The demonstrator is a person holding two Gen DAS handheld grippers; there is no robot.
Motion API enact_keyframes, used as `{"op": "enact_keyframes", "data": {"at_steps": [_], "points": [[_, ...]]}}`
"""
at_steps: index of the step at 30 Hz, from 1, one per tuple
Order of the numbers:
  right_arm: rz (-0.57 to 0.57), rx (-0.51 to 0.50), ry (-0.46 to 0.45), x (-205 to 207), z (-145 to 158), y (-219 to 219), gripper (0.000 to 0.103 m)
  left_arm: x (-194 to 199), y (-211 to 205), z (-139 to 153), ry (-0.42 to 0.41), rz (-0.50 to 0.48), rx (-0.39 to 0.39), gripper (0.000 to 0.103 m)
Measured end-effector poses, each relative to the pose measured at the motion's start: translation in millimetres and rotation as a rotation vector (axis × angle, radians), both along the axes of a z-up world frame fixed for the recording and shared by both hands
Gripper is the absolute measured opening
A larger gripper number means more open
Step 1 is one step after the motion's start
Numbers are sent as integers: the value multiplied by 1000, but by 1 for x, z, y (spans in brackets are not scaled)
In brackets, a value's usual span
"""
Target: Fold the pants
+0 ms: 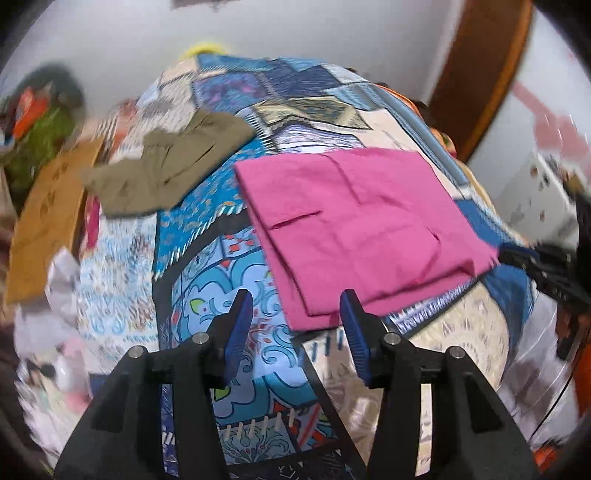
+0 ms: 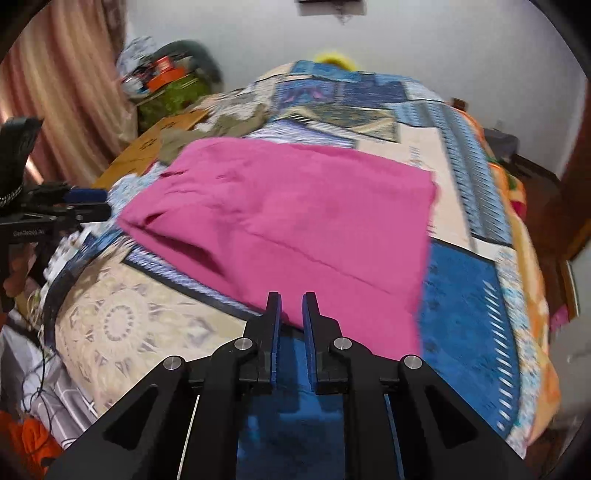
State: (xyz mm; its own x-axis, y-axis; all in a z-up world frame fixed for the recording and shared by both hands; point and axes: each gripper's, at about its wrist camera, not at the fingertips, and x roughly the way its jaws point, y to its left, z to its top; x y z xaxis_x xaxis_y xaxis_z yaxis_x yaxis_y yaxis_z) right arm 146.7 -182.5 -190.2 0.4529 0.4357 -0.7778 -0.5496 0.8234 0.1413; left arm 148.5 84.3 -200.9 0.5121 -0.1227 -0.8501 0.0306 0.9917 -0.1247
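The left gripper (image 1: 297, 308) has its two blue fingers (image 1: 240, 325) wide apart. Nothing is between them. They hang over the patchwork bedspread (image 1: 207, 295), just beside the near left corner of the pink pants (image 1: 354, 229).

The right gripper (image 2: 291, 310) has its fingers (image 2: 275, 332) close together, with only a thin gap between them. Nothing is in that gap. The tips sit at the near edge of the pink pants, and I cannot tell if they touch the cloth.

The pink pants lie folded in a flat, nearly square shape in the middle of the bed. A pocket slit shows near their left side. In the left wrist view, the right gripper pokes in as a dark shape at the pants' right corner. In the right wrist view, the left gripper shows far off to the left.

Farther away on the left lies a crumpled olive green garment (image 1: 166, 162). Part of it hangs over the bed's left edge. Beside it, past the edge, is a brown cardboard box (image 1: 44, 218). A white wall (image 1: 295, 33) is behind the bed, and a pink curtain (image 2: 55, 92) hangs at the far left.
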Motion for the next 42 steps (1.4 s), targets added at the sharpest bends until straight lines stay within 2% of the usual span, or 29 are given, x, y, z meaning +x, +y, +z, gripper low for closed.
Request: {"op": "enact_keyframes", "data": {"at_steps": [1, 2, 3, 5, 7, 10, 14, 16, 17, 18, 21, 27, 30, 33, 34, 39, 42], "points": [[-29, 9, 2, 2, 2, -8, 14, 2, 4, -2, 11, 13, -26, 49], [-65, 19, 3, 5, 3, -17, 21, 5, 6, -6, 25, 25, -61, 49], [-96, 25, 1, 7, 3, -24, 33, 7, 7, -8, 34, 30, -77, 49], [-172, 29, -14, 10, 2, -37, 44, 9, 4, -12, 45, 29, -109, 48], [-220, 34, -18, 13, 1, -46, 44, 12, -1, -15, 57, 15, -137, 45], [-257, 54, 18, 17, -11, -51, 44, 17, -10, -21, 80, 4, -136, 28], [-262, 78, 65, 21, -28, -50, 43, 17, -16, -23, 72, -2, -73, 11], [-267, 86, 93, 22, -38, -50, 32, 15, -19, -19, 47, -7, -29, 7], [-259, 90, 107, 22, -42, -49, 16, 13, -22, -15, 29, -3, 10, 7], [-256, 85, 116, 22, -45, -47, 9, 12, -23, -12, 18, -3, 31, 7], [-256, 58, 89, 20, -41, -46, 3, 7, -25, -1, -24, -9, 89, 7], [-237, -12, -10, 14, -20, -51, 1, 4, -15, 11, -38, -5, 79, 6], [-238, -23, 11, 14, -26, -55, 1, 4, -10, -3, 8, 11, 53, 6], [-240, -48, 60, 13, -48, -56, 1, 3, -7, -30, 86, 22, 26, 7], [-238, -45, 59, 11, -53, -56, 1, 1, -7, -34, 88, 22, 21, 7], [-226, -55, 62, 15, -44, -55, 1, 2, -3, -21, 54, 26, 35, 9], [-221, -57, 48, 20, -31, -56, 2, 7, 4, -6, 0, 49, 102, 9]]}}
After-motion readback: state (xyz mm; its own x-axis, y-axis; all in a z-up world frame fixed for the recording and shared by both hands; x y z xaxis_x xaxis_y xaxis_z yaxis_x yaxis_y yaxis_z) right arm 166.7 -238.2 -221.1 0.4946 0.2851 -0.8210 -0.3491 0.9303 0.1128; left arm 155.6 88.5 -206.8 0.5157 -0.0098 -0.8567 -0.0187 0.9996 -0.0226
